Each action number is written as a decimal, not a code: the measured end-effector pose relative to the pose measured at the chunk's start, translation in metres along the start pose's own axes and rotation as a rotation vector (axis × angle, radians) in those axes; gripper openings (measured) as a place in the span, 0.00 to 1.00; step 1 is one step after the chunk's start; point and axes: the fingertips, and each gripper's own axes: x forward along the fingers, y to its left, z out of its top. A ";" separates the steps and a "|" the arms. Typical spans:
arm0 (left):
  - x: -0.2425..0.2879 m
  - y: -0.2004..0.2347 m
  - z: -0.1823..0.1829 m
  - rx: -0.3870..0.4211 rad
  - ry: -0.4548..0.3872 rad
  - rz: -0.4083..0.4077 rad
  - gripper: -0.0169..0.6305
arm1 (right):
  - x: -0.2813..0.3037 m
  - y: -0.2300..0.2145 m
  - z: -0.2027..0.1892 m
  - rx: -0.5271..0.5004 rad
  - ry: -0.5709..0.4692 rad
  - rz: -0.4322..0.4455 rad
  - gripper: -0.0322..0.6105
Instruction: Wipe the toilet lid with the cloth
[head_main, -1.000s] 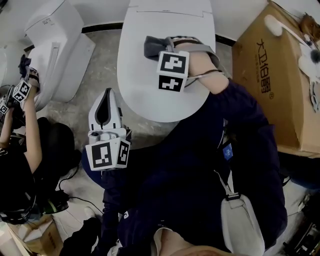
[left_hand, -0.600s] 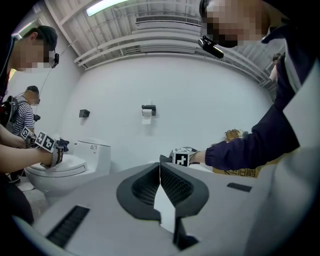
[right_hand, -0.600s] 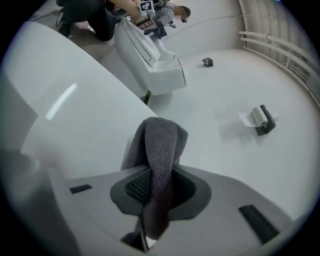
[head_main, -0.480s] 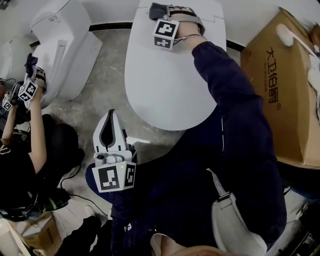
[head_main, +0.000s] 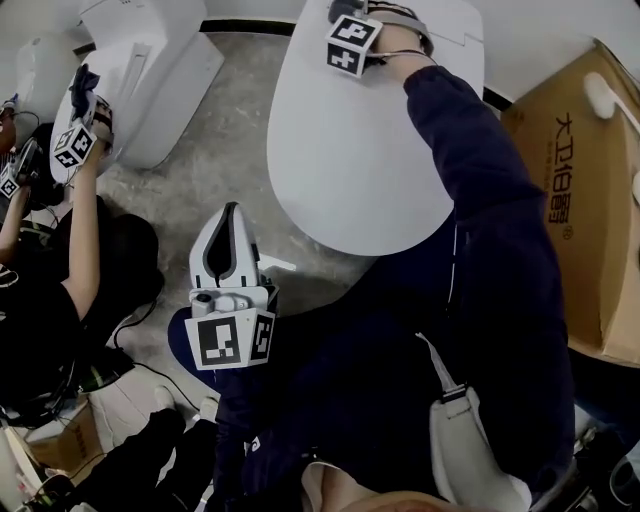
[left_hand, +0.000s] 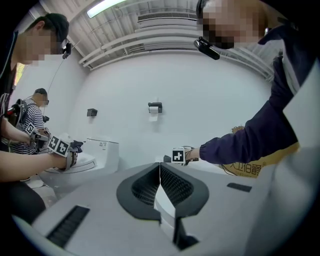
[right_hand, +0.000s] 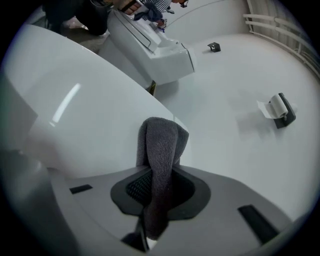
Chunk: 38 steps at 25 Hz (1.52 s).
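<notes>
The left gripper (head_main: 229, 212) is held just short of the near edge of the toilet lid (head_main: 350, 160), off its left side and above the grey floor (head_main: 225, 120). It is not in contact with the lid. Its fingers (left_hand: 142, 185) are clenched against each other at the tips, and nothing is carried between them.

The toilet lid is lowered and presents a white, glossy oval surface. The person's dark sleeve (head_main: 470, 160) is stretched along the right side of the lid toward its far end.

The right gripper (head_main: 338, 10) is positioned at the far end of the lid, close to the hinge. Its fingers (right_hand: 192, 192) are closed on the cloth (right_hand: 159, 145) — a dark grey terry piece, folded over, that stands up from between them. In the right gripper view the folded end of the cloth is seen directly in front of the lid surface; contact between the two cannot be confirmed.

A cardboard box (head_main: 585, 190) is placed to the right of the lid. To the left of the lid, across a strip of floor, a second toilet (head_main: 150, 60) is installed; a second person (head_main: 40, 290) is crouched beside it, with marker cubes held at its bowl. Beyond the far end of the lid a white wall (right_hand: 235, 75) is seen — a paper-roll holder (right_hand: 277, 109) is mounted on it.
</notes>
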 end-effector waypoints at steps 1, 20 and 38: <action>0.002 0.001 0.001 -0.001 -0.004 -0.003 0.05 | -0.008 0.005 0.003 -0.009 -0.012 0.022 0.16; 0.016 0.018 0.017 0.035 -0.072 -0.072 0.05 | -0.212 0.139 0.028 -0.115 -0.122 0.240 0.16; 0.032 0.026 0.013 0.022 -0.088 -0.073 0.05 | -0.341 0.227 0.041 -0.137 -0.275 0.448 0.16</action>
